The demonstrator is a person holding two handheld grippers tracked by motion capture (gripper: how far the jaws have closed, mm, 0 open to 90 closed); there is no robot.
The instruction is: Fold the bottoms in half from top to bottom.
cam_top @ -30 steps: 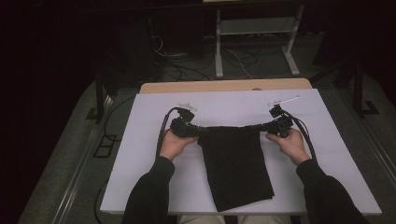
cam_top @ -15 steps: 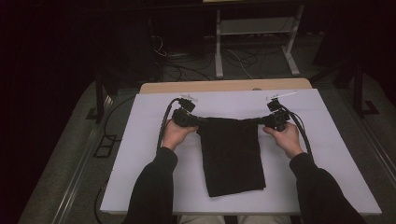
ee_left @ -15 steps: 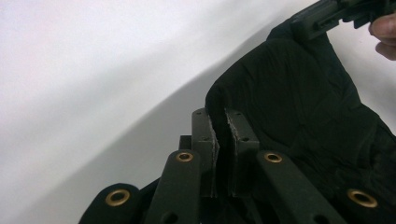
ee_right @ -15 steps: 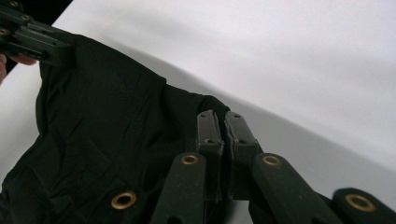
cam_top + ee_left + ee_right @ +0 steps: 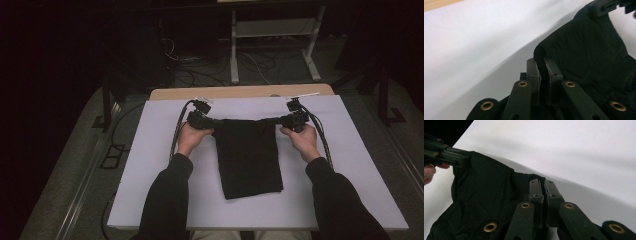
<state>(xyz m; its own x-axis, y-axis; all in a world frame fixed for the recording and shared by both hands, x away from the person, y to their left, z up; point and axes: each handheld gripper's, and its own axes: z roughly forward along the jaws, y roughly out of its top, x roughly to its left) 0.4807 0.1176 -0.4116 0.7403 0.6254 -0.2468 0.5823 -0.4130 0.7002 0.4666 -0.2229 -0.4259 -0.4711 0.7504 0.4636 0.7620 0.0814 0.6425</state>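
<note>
A black cloth point(image 5: 249, 157), folded into a long rectangle, lies on the white table cover point(image 5: 150, 150) and hangs from its two far corners. My left gripper point(image 5: 216, 121) is shut on the cloth's far left corner, and my right gripper point(image 5: 276, 120) is shut on the far right corner. In the left gripper view the black cloth point(image 5: 584, 55) runs pinched between the two pads of my left gripper point(image 5: 541, 60). In the right gripper view a thin fold of the cloth point(image 5: 486, 192) sits clamped in my right gripper point(image 5: 541, 181). The top edge is stretched taut between the two grippers.
The table's wooden far edge point(image 5: 240, 92) shows beyond the white cover. Behind it stand a white metal frame point(image 5: 272, 35) and loose cables point(image 5: 200, 70) on the dark floor. Bare white cover lies to either side of the cloth.
Both hands have carried the cloth away from the person toward the far edge. The cloth's near end has slid up the table with them, and it lies straighter now.
</note>
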